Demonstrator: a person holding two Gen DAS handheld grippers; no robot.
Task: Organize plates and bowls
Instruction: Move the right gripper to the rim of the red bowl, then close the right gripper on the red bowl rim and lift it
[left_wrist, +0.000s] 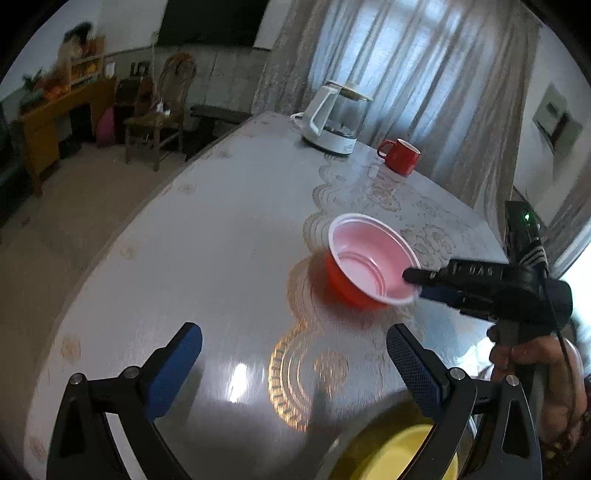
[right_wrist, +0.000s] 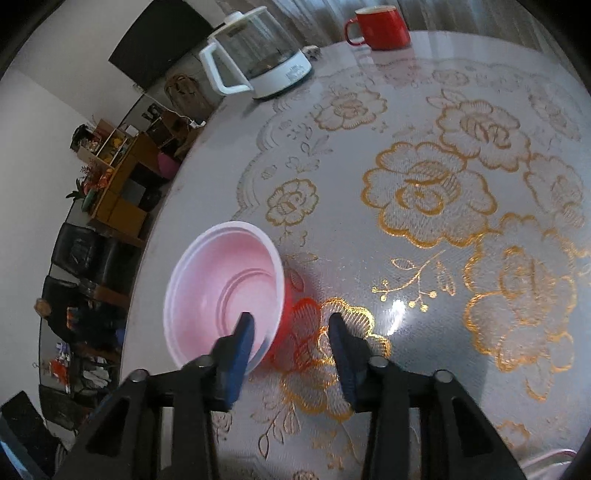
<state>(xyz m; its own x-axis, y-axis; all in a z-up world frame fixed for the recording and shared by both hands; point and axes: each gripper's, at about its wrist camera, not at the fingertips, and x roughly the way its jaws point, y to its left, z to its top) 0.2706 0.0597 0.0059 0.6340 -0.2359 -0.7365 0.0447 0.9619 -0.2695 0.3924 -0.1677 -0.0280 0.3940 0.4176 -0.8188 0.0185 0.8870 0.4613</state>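
Observation:
A red bowl (left_wrist: 365, 258) with a pale pink inside sits tilted on the lace-patterned table (left_wrist: 207, 236). In the right wrist view the bowl (right_wrist: 221, 288) is at lower left. My right gripper (right_wrist: 290, 332) straddles its near rim: the left finger is inside the bowl, while the right finger stands outside, with a gap to the red wall. From the left wrist view, my right gripper (left_wrist: 417, 285) reaches the bowl's rim from the right. My left gripper (left_wrist: 293, 332) hangs open above bare table, nothing between its fingers. A yellow dish (left_wrist: 402, 454) lies partly hidden under its right finger.
A white and glass kettle (left_wrist: 334, 118) and a red mug (left_wrist: 400, 155) stand at the table's far side, the kettle (right_wrist: 258, 55) and mug (right_wrist: 380, 26) also showing at the top of the right view. A person's hand (left_wrist: 524, 354) holds the right gripper. The table edge curves along the left.

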